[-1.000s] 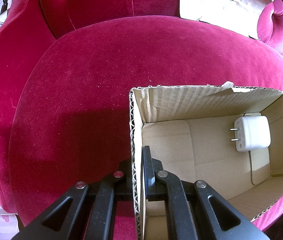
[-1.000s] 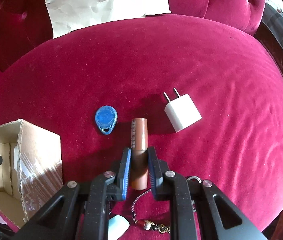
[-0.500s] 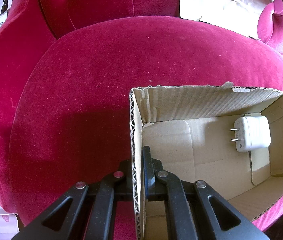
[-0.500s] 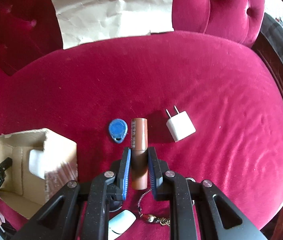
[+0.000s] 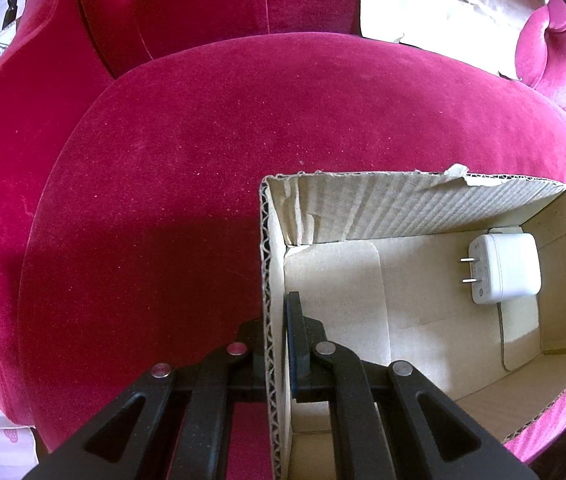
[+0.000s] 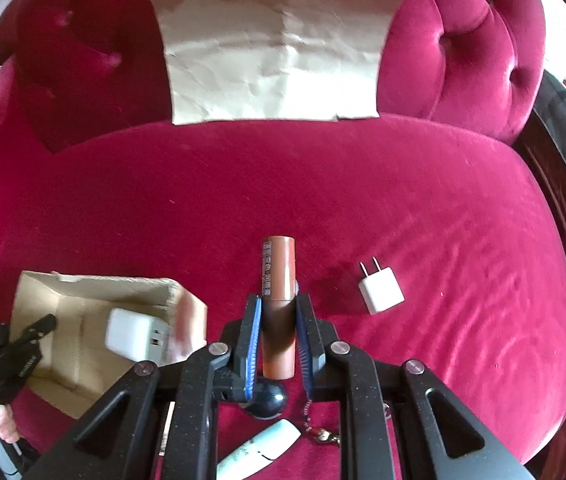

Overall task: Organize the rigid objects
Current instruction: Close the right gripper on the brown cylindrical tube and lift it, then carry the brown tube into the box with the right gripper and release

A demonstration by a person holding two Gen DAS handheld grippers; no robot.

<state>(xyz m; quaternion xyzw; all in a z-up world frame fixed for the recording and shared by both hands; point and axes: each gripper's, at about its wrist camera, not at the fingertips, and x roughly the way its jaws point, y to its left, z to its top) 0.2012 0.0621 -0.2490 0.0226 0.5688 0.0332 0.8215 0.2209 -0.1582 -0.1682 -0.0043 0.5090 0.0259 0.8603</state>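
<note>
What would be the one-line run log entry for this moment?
left gripper: shut on cardboard box wall | right gripper: shut on brown tube | box holds white charger

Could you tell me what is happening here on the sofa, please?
A person is tidying small items into a cardboard box. The left tool clamps the box wall, steadying it; one white charger already lies inside. The right tool grips a brown tube above the cushion. A smaller white plug waits on the sofa.
</note>
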